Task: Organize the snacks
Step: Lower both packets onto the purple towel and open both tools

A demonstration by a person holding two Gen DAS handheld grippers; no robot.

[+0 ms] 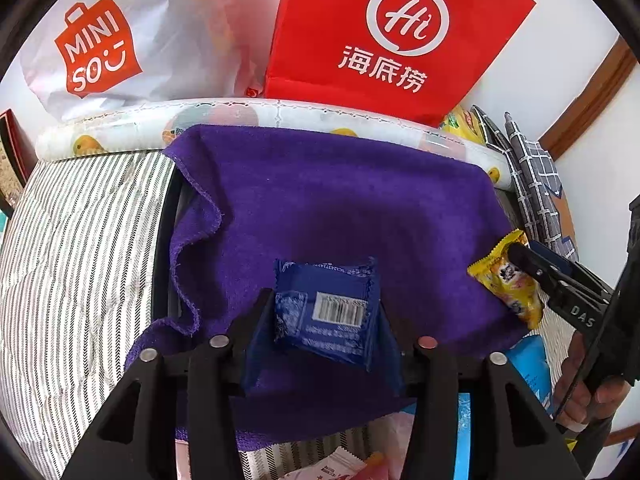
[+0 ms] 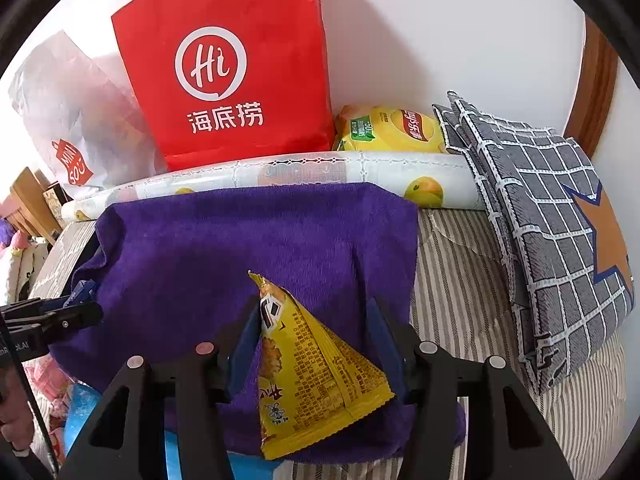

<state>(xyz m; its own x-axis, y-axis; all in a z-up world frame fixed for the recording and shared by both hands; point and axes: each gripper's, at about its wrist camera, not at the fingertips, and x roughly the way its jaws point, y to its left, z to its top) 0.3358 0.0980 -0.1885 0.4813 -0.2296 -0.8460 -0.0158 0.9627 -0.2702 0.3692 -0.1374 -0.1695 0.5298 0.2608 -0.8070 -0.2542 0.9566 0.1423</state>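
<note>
Purple towelling point(image 1: 320, 200) covered the middle of a striped bed point(image 1: 72, 260). At far left a white Miniso bag point(image 1: 120, 40) leaned on the wall beside a red paper bag point(image 1: 380, 40), with a rolled fruit-print sheet point(image 1: 240, 116) lying along the towel's far edge. The left gripper point(image 1: 326, 312) stood partly open around a blue snack packet point(image 1: 328, 312), barcode side up on the towel; whether its pads pressed the wrapper could not be told. Further right, the right gripper point(image 2: 316, 328) was also partly open, a yellow snack packet point(image 2: 312, 372) tilted between its fingers, seemingly against the left pad point(image 2: 248, 336) only. A yellow crisp bag point(image 2: 392, 130) and checked cushions point(image 2: 540, 220) sat rightmost.
</note>
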